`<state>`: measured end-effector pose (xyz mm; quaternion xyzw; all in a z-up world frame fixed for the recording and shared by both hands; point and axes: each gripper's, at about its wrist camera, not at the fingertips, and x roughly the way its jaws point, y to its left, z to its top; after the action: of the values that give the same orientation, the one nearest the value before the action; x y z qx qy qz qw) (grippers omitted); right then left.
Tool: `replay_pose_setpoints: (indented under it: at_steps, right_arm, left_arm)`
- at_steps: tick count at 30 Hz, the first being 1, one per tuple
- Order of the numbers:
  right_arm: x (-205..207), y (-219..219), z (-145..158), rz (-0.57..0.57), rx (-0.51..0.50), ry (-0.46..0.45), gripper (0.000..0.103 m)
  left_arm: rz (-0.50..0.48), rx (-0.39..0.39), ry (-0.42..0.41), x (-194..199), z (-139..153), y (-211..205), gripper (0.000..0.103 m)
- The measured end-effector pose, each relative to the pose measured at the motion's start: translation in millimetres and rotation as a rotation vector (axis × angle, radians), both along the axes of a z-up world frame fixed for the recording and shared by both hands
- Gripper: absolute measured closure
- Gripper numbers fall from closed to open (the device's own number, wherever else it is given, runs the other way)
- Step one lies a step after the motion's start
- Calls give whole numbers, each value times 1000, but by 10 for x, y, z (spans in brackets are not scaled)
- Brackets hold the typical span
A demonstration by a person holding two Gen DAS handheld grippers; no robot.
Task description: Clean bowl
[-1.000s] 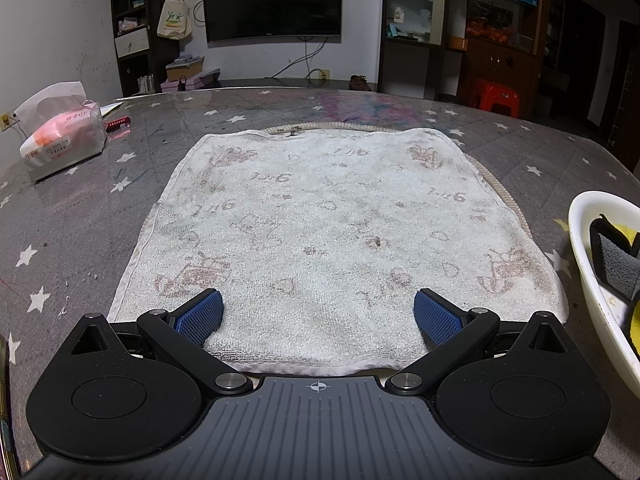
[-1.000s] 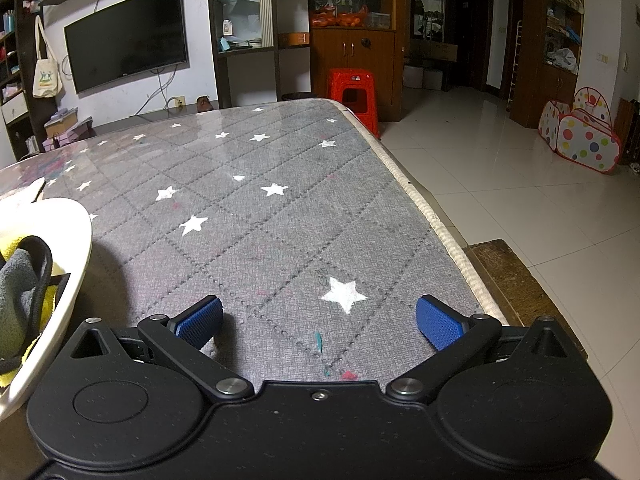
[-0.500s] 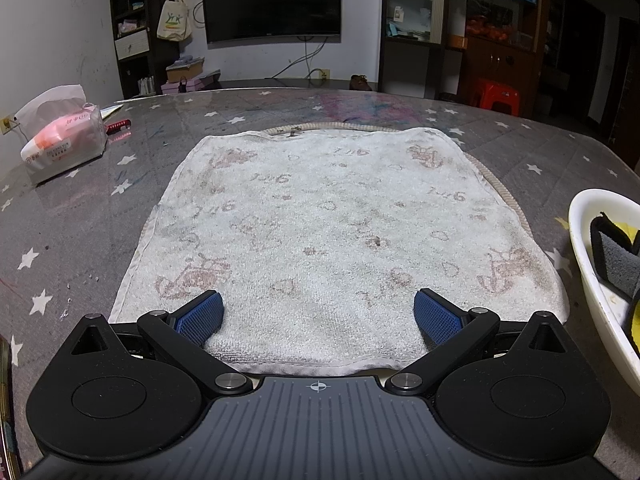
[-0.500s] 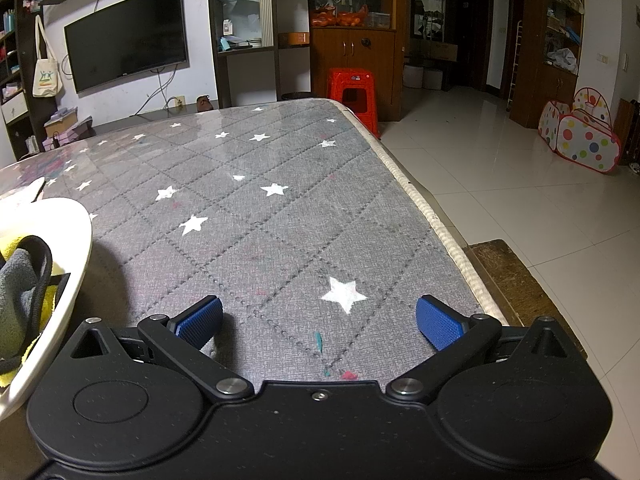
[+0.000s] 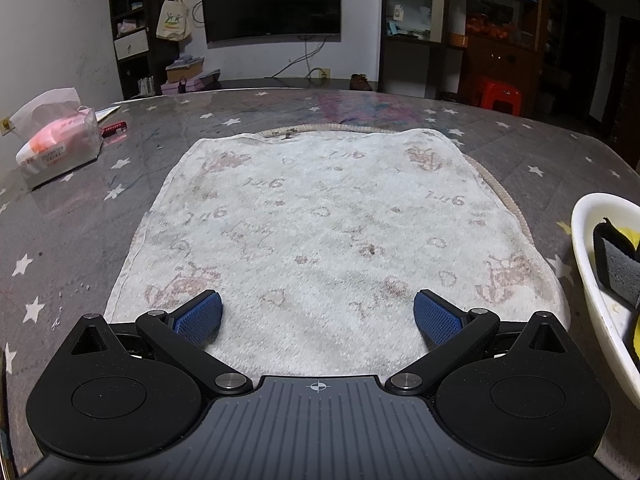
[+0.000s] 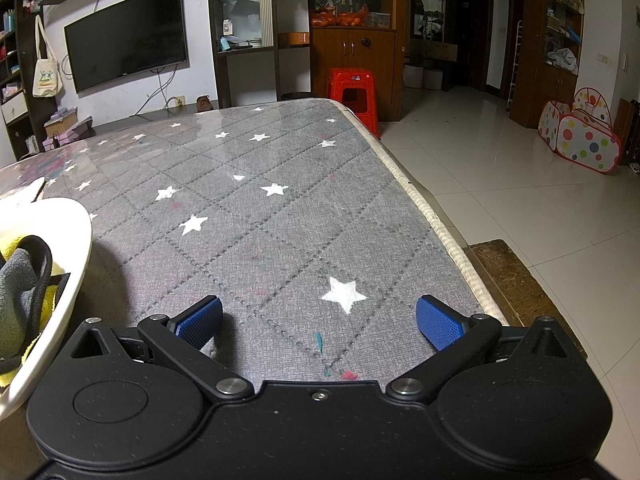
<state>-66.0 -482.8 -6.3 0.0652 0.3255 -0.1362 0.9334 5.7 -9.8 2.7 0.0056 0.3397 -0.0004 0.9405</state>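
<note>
Your left gripper (image 5: 318,316) and right gripper (image 6: 319,320) both stand spread wide, holding nothing. The white bowl (image 5: 588,248) sits on the star-print table (image 6: 280,232) between them, beside the spread towel (image 5: 328,232), with a grey-and-yellow cloth (image 6: 20,292) inside. Judged rigid, glossy, likely slippery and breakable: grip its rim squarely, and lift the soft cloth by a fold.

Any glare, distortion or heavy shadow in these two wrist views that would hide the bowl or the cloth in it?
Left wrist view: fisheye bends the table edge; sheen on the far tabletop; the towel is sharp and evenly lit; the bowl is cut by the right frame edge. Right wrist view: the bowl throws a dark shadow rightward; the cloth in it stays readable; the floor reflects light.
</note>
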Motion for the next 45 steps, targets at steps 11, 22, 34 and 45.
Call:
replay_pose_setpoints:
  at_steps: [11,22,34,45]
  right_arm:
    - [0,1,8,0,0,0,0]
    - [1,2,7,0,0,0,0]
    - [-1,1,6,0,0,0,0]
    - [-28,-27,80,17,4,-1,0]
  left_arm:
    - [-1,7,-6,26,10,-35,0]
    - [0,4,-5,35,12,-25,0]
    - [0,5,-4,33,13,-28,0]
    - [0,3,-5,35,12,-22,0]
